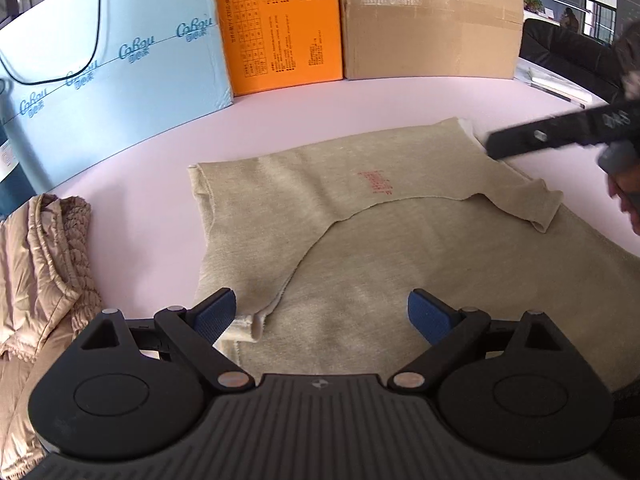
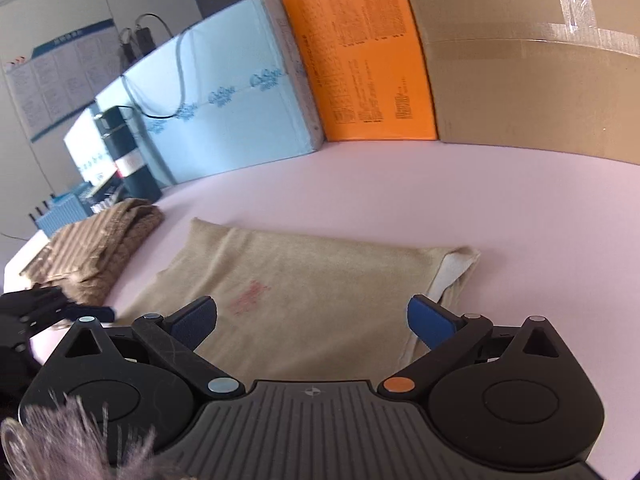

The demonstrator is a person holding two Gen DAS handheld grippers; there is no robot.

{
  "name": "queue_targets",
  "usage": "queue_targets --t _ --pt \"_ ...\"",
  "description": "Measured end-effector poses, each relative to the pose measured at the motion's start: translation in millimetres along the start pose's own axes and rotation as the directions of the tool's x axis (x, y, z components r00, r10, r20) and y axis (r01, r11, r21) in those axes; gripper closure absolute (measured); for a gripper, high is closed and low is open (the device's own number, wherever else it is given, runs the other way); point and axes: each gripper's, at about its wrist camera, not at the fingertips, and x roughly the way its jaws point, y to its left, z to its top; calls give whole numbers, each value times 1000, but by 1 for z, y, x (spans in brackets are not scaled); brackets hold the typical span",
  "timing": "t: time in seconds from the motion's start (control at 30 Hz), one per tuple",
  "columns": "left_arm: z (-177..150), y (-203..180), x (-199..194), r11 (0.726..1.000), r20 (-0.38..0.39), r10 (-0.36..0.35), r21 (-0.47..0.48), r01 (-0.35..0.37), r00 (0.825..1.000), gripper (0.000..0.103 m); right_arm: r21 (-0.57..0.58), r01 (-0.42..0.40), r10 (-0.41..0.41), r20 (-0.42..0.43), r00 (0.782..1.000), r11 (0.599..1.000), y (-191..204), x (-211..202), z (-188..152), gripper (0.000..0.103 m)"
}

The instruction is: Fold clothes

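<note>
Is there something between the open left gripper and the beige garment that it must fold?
Nothing visible does. The left gripper hangs open directly over the beige garment, with only cloth between its fingers. The padded jacket lies apart, to the left.

A beige garment [image 1: 400, 248] lies mid-frame, one part folded over. The left gripper [image 1: 320, 316] hangs open above its lower edge; a jacket [image 1: 44, 272] sits lower left.

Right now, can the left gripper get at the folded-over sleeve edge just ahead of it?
Probably yes. The left gripper is open over the beige garment, and the sleeve edge lies flat between its fingers with nothing over it.
</note>
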Motion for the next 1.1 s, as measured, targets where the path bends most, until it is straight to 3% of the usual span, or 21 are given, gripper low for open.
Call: queue_targets --t 0.17,0.3,0.57,0.63,0.8,1.03,1.1 --pt "-9 10 4 995 -65 -31 -100 24 997 10 97 -61 70 -91 993 993 10 -17 -38 0" --pt "-8 4 4 997 -84 -7 -81 1 996 8 181 -53 64 -57 996 982 7 -26 -41 0" --pt "-6 13 -8 992 -63 43 -113 -50 997 8 230 11 -13 6 1000 973 -2 -50 -43 0" --pt "-10 24 -17 986 -52 64 -154 -72 997 8 251 34 -39 14 999 967 -10 -60 -46 0" --pt "-33 46 -37 958 -69 22 -284 -41 997 8 317 77 -75 -19 997 945 -34 -84 -62 0" --pt "-65 75 -64 891 -85 -43 -455 0 995 8 522 -67 15 104 995 850 -50 -126 -100 0" --pt "-65 69 -66 898 -107 -105 -438 48 989 7 520 -106 68 91 993 848 -40 -128 -105 0"
